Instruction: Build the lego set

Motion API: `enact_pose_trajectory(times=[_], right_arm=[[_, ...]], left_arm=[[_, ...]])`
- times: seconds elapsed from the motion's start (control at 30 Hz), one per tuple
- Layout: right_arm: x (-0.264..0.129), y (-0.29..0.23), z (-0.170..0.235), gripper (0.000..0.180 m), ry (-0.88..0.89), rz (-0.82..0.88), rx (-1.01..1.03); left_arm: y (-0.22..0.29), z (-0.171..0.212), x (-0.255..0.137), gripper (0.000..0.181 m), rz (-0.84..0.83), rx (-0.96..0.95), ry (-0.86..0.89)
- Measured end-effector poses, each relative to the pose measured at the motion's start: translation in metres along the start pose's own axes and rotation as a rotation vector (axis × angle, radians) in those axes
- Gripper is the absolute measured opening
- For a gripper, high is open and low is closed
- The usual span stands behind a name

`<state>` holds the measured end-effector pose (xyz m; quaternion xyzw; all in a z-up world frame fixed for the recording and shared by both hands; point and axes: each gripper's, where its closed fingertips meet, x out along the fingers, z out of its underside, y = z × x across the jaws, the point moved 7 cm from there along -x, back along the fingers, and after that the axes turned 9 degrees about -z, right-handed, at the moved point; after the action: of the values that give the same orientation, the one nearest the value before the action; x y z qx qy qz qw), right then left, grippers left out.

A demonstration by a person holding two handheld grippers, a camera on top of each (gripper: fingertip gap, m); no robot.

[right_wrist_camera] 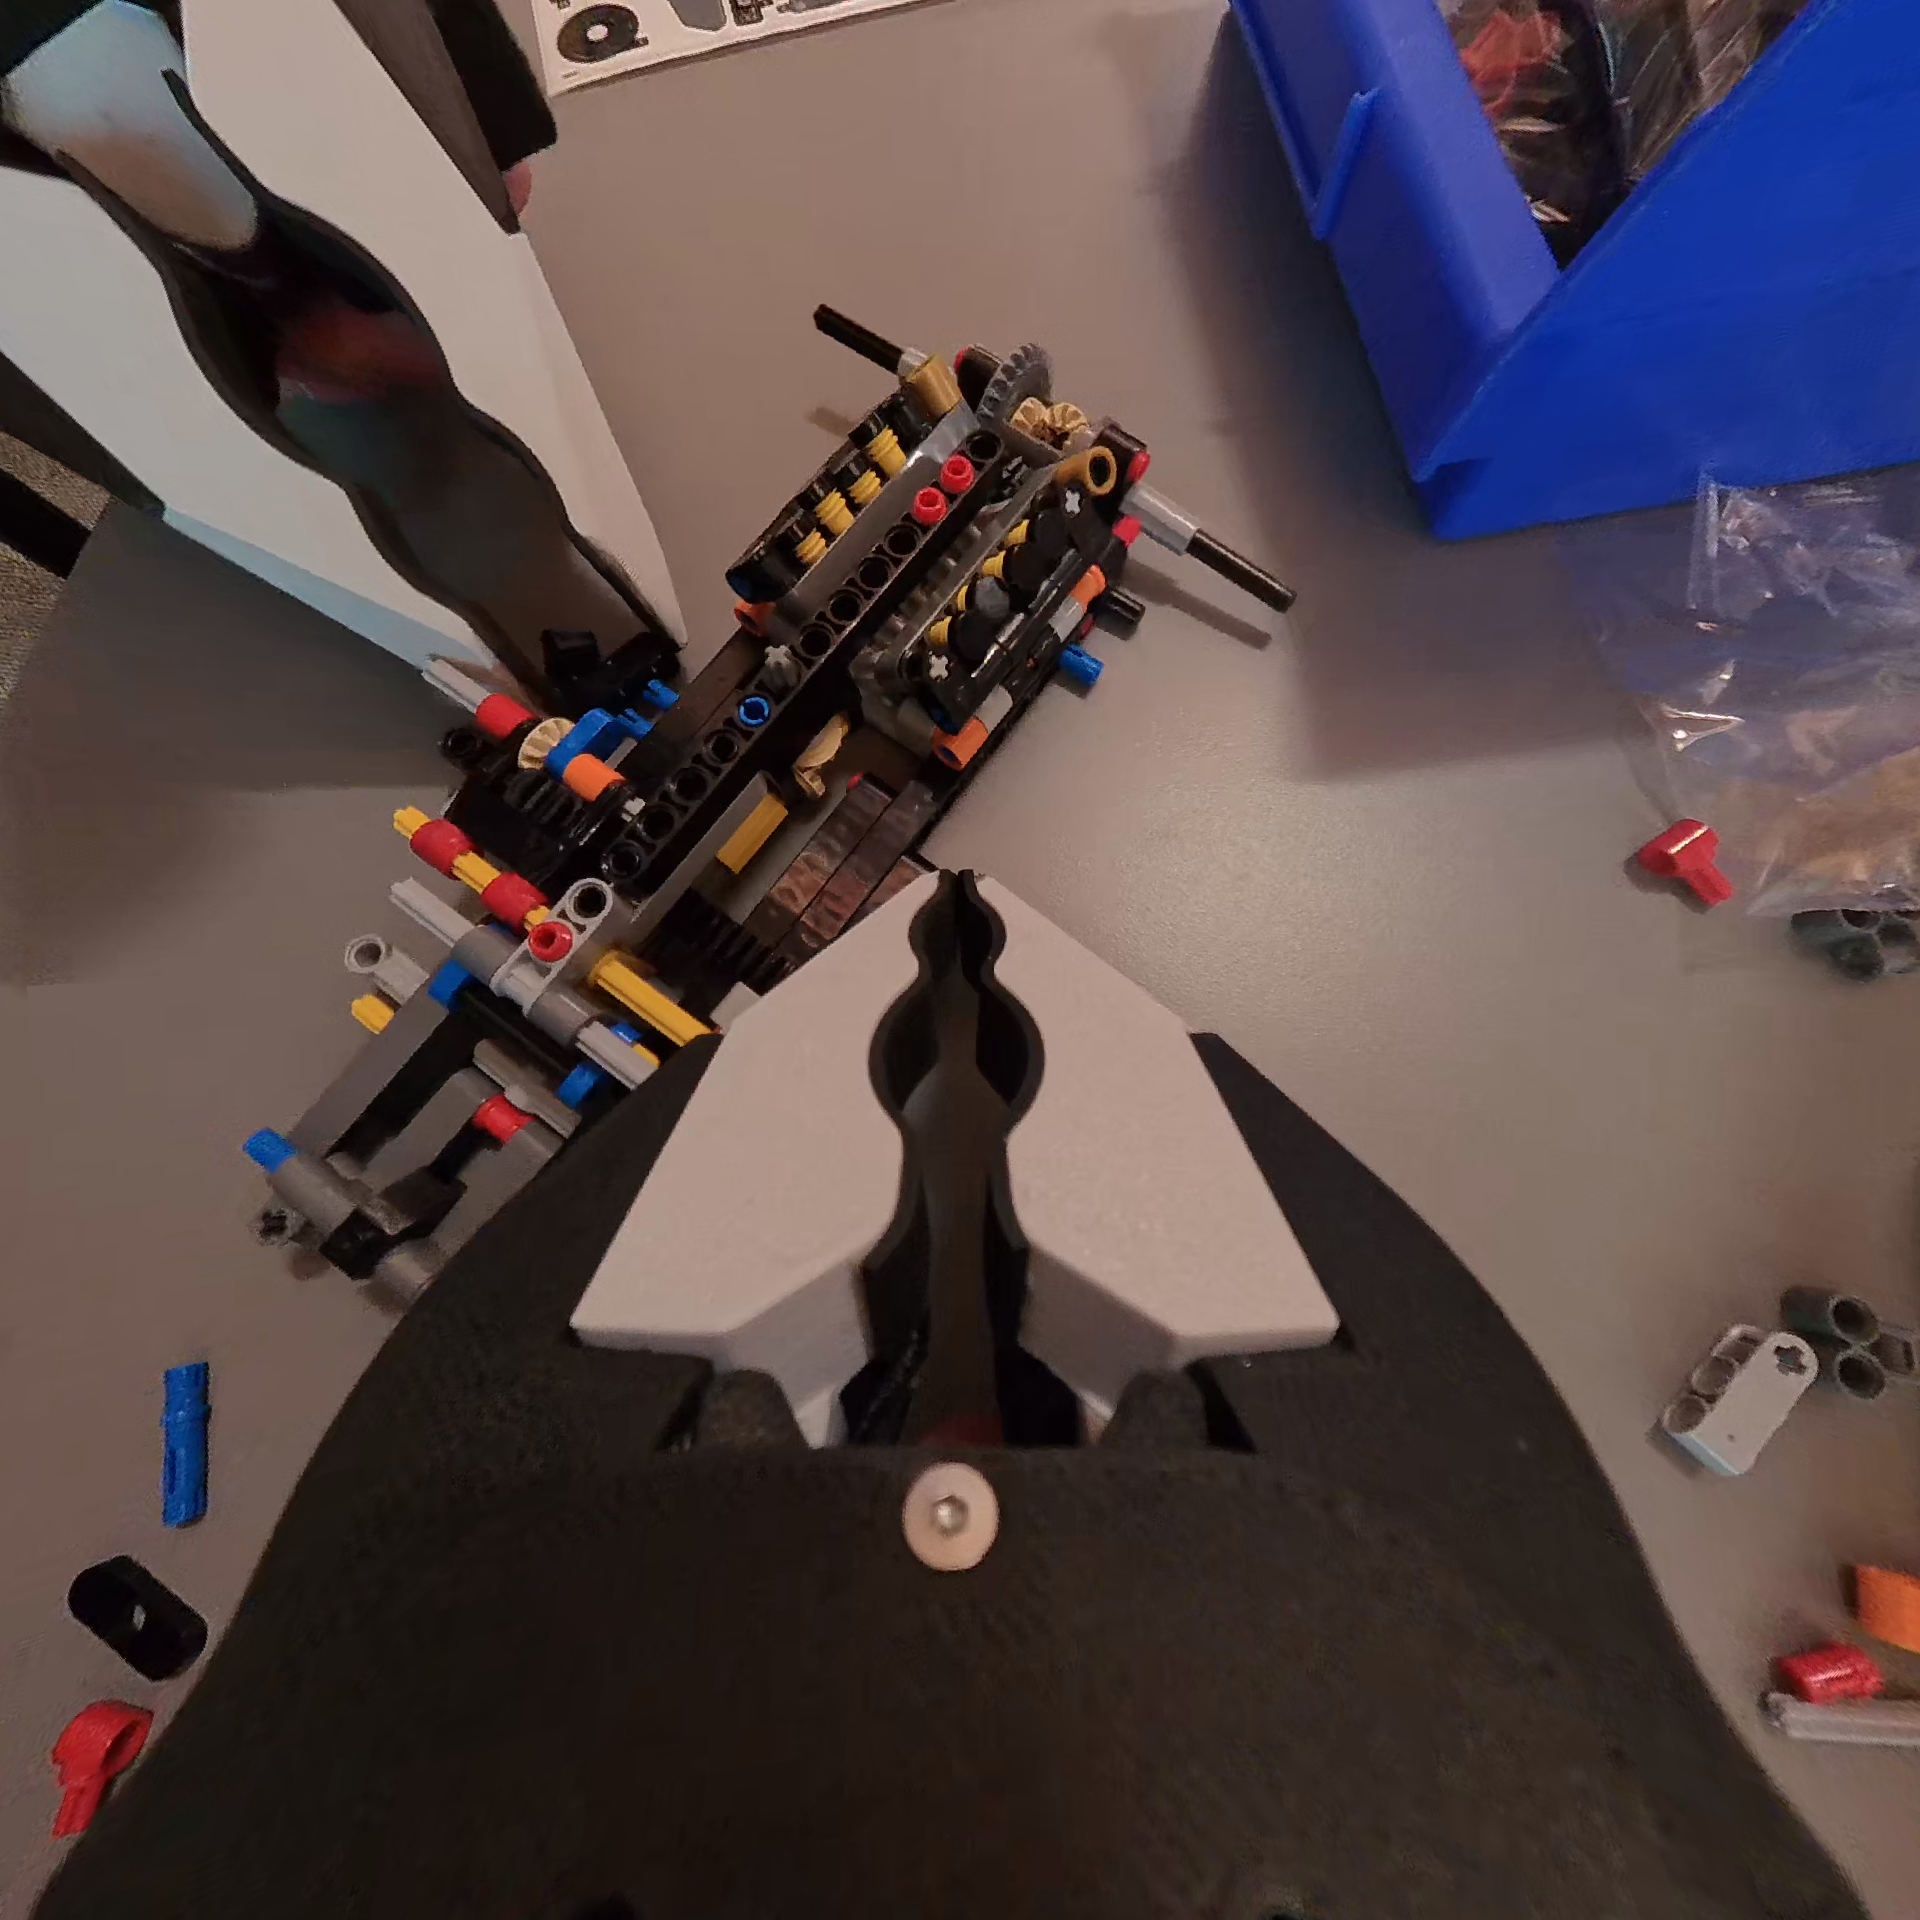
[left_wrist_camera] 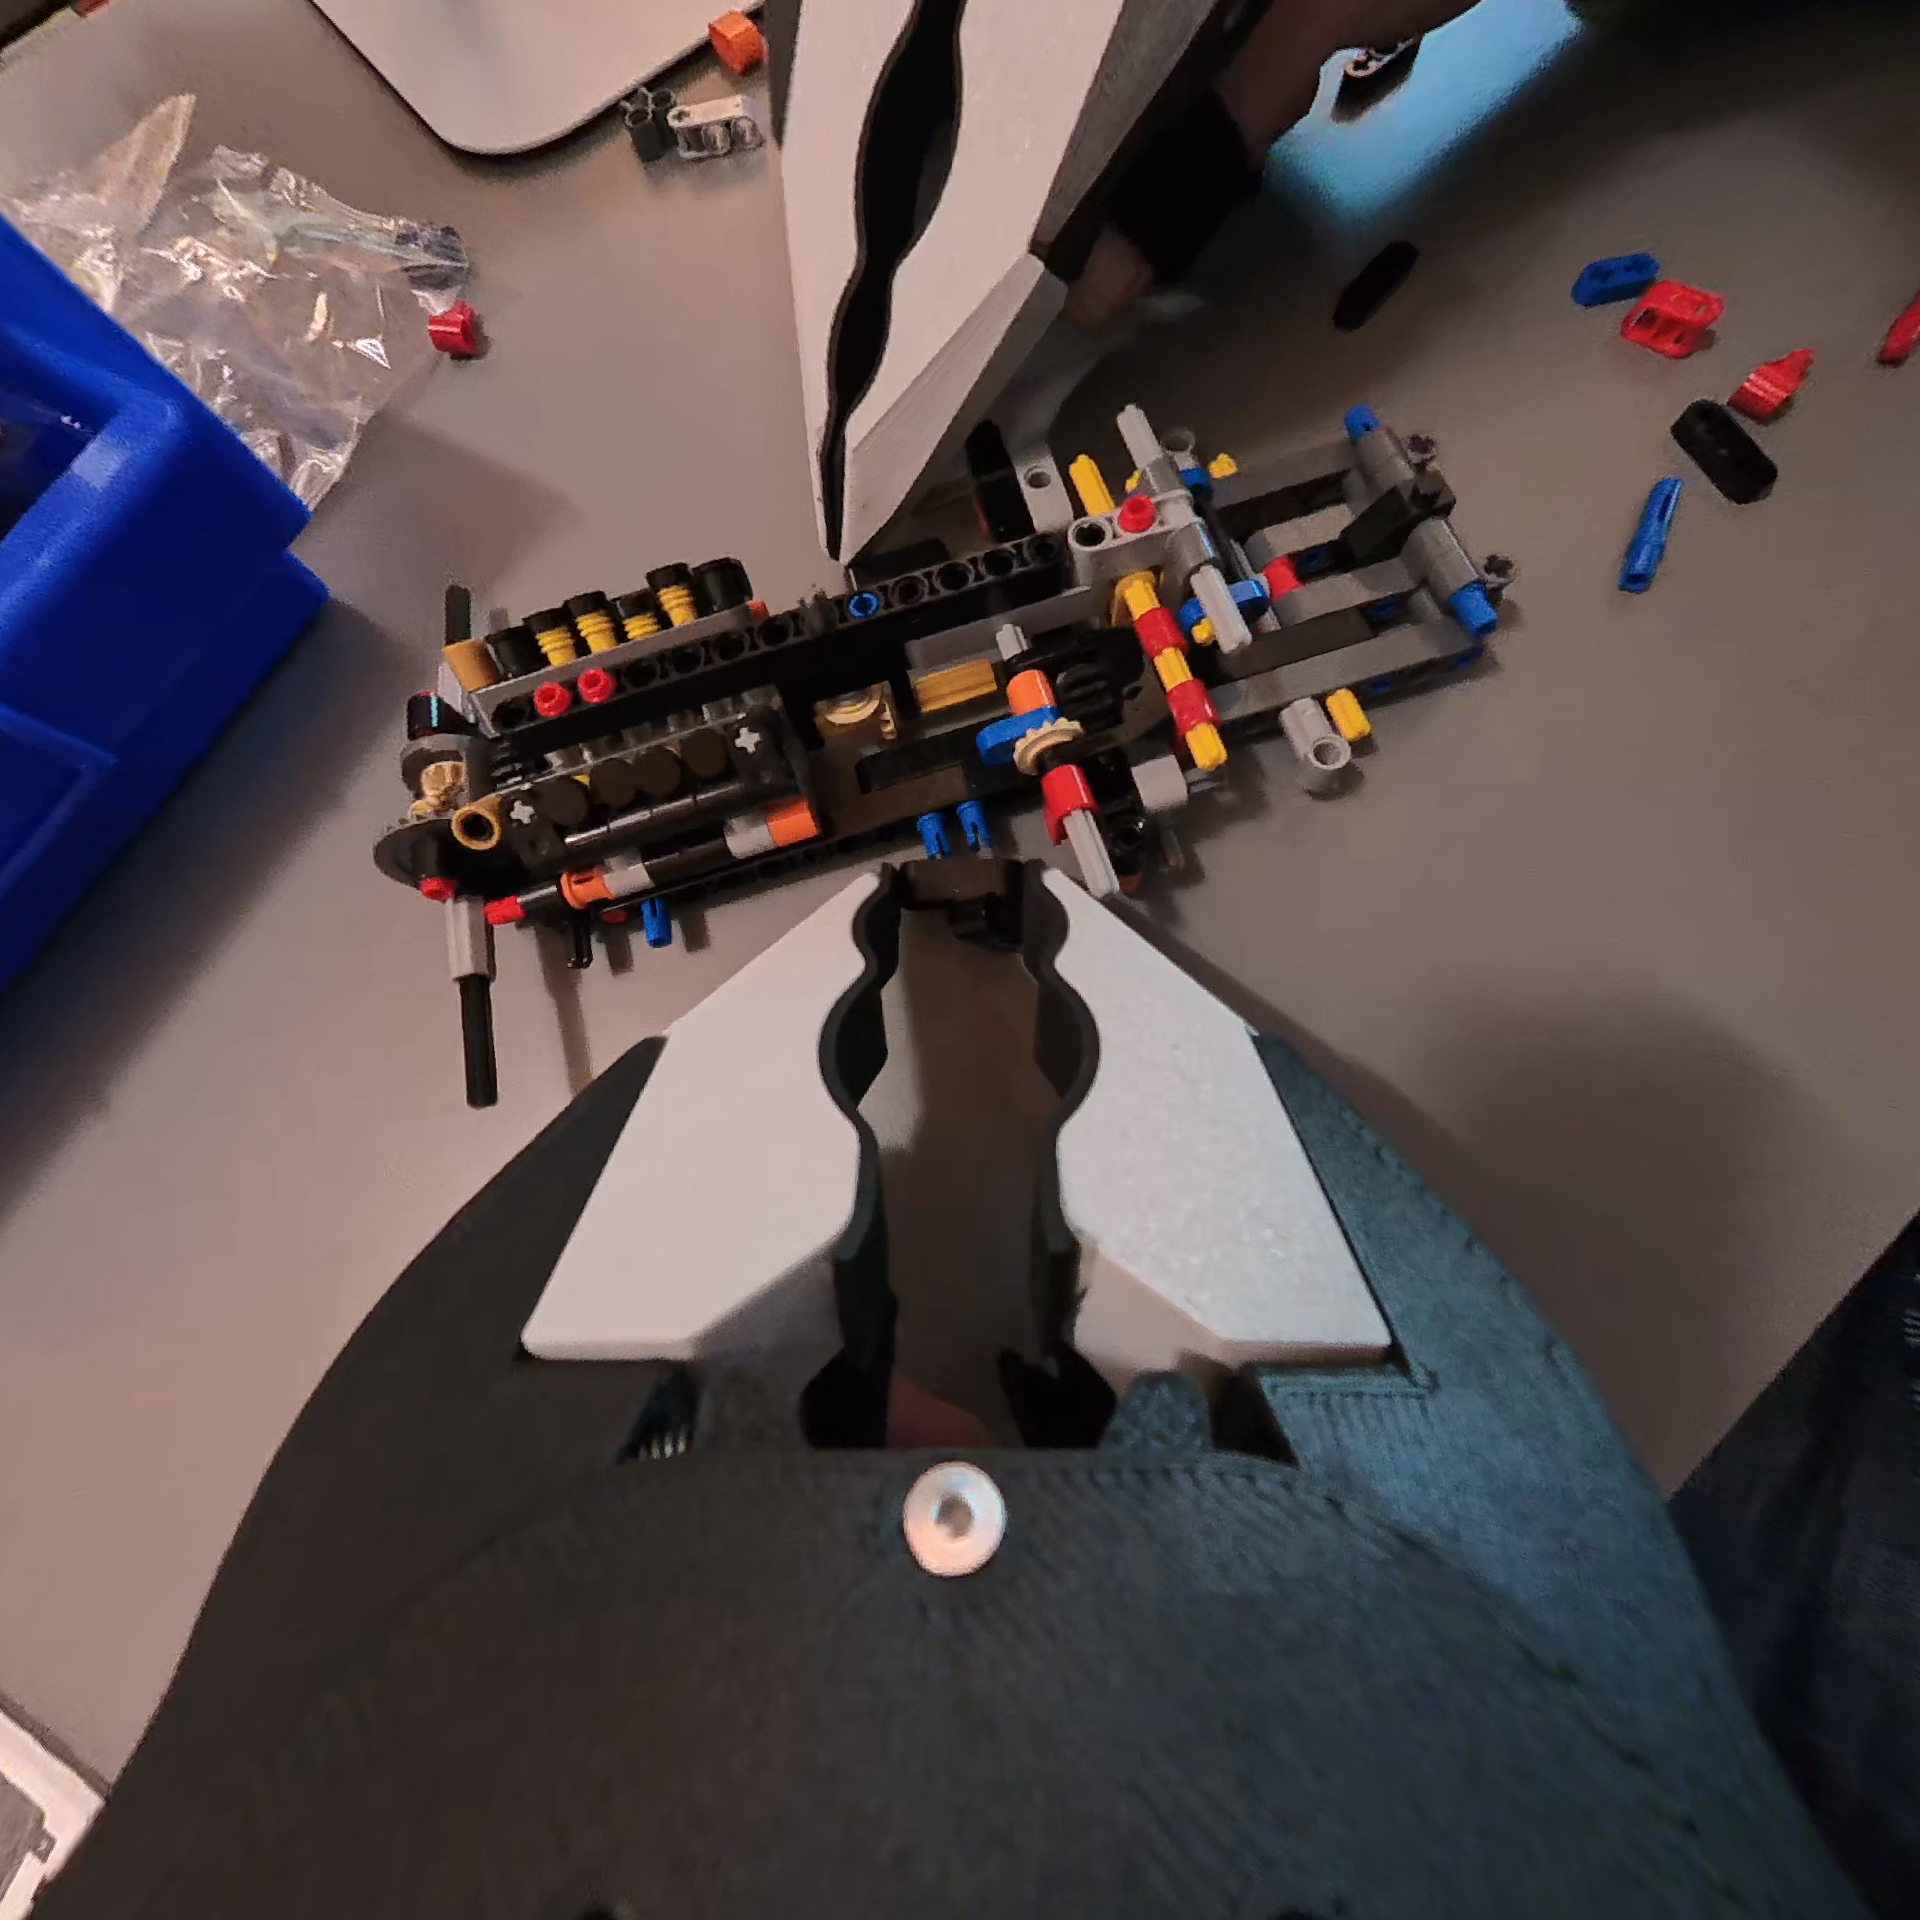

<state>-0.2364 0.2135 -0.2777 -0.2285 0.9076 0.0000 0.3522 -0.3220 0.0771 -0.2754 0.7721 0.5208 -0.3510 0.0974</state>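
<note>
The long, partly built lego chassis [left_wrist_camera: 935, 644] lies on the grey table, made of black and grey beams with yellow, red and blue pins. It also shows in the right wrist view [right_wrist_camera: 727, 748]. My left gripper [left_wrist_camera: 961, 896] is at its near side by two blue pins [left_wrist_camera: 951, 831], shut on a small black piece [left_wrist_camera: 977, 920]. The same piece shows at the left gripper's tips in the right wrist view [right_wrist_camera: 582, 652]. My right gripper [right_wrist_camera: 961, 883] is shut and empty. Its tips rest against the chassis's opposite side, as the left wrist view shows [left_wrist_camera: 836, 545].
A blue bin [left_wrist_camera: 125, 582] [right_wrist_camera: 1662, 312] and clear plastic bags [left_wrist_camera: 239, 270] [right_wrist_camera: 1787, 675] lie beyond one end of the chassis. Loose red [left_wrist_camera: 1668, 317], blue [left_wrist_camera: 1650, 535] and black [left_wrist_camera: 1725, 452] pieces lie off the other end. Grey connectors [right_wrist_camera: 1740, 1392] and a printed sheet [right_wrist_camera: 707, 31] lie nearby. One gripper's finger ends stand about 8 cm off the other's.
</note>
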Motion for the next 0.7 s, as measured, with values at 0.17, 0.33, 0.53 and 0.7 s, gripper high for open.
enact_pose_trajectory(times=[0.17,0.33,0.53,0.7], right_arm=[[-0.005,0.002,-0.002,0.006,0.043,-0.020,0.024],[-0.030,-0.008,-0.008,0.020,0.112,-0.037,0.022],[-0.036,-0.060,-0.013,0.033,0.070,-0.085,0.001],[-0.031,-0.071,-0.010,0.033,0.021,0.020,-0.042]], left_arm=[[0.000,0.003,-0.004,0.022,-0.030,-0.017,-0.007],[0.004,0.006,-0.011,0.022,-0.046,-0.041,0.009],[0.016,-0.002,-0.009,0.022,-0.011,-0.041,0.031],[0.029,-0.012,-0.008,0.022,-0.010,-0.065,0.063]])
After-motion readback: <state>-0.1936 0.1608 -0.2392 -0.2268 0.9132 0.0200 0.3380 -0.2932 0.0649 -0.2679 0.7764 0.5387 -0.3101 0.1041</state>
